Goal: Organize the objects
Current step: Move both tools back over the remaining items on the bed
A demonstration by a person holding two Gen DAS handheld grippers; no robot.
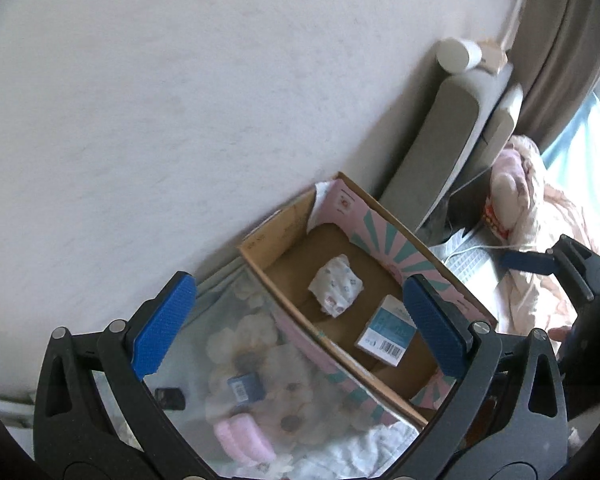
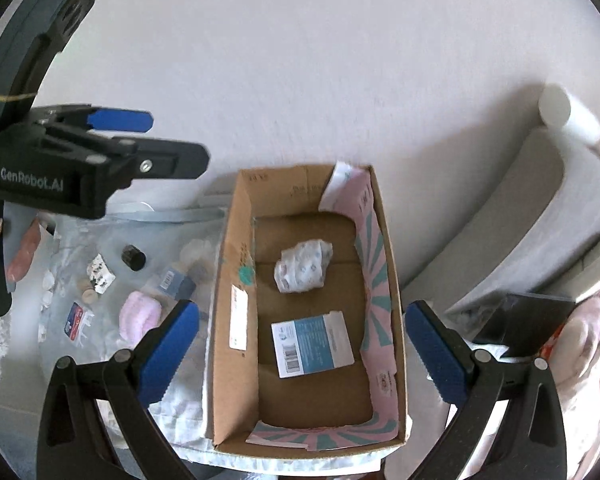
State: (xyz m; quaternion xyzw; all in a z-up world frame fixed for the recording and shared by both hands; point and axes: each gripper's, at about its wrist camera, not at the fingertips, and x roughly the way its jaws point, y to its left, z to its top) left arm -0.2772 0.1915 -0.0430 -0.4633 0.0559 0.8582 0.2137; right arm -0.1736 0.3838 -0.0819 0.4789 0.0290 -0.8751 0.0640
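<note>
Two things already lie on the floor of the cardboard box (image 1: 384, 280) in your left wrist view: a crumpled white patterned packet (image 1: 337, 286) toward the far end and a blue-and-white carton (image 1: 387, 332) with a barcode nearer you. Your left gripper (image 1: 298, 322) hangs above the box's near wall with its blue pads spread wide and nothing between them. Left of the box, under a clear plastic sheet, you can make out a small blue barcoded box (image 1: 245, 388), a pink fuzzy item (image 1: 242, 438) and a small black object (image 1: 170, 398); the view there is blurred. Your right gripper (image 1: 540, 262) shows at the right edge, over pink bedding.

From your right wrist view, you look straight down into the cardboard box (image 2: 236, 276). The packet (image 2: 303, 266) and carton (image 2: 313, 344) lie apart on its floor. Your right gripper (image 2: 302, 356) is held over the box, jaws wide apart and empty. Your left gripper (image 2: 140, 136) reaches in from the upper left, side-on. Beside the box lie the small blue barcoded box (image 2: 175, 280), the pink fuzzy item (image 2: 140, 316), a black cap-like object (image 2: 133, 258) and a few small packets (image 2: 100, 274).
</note>
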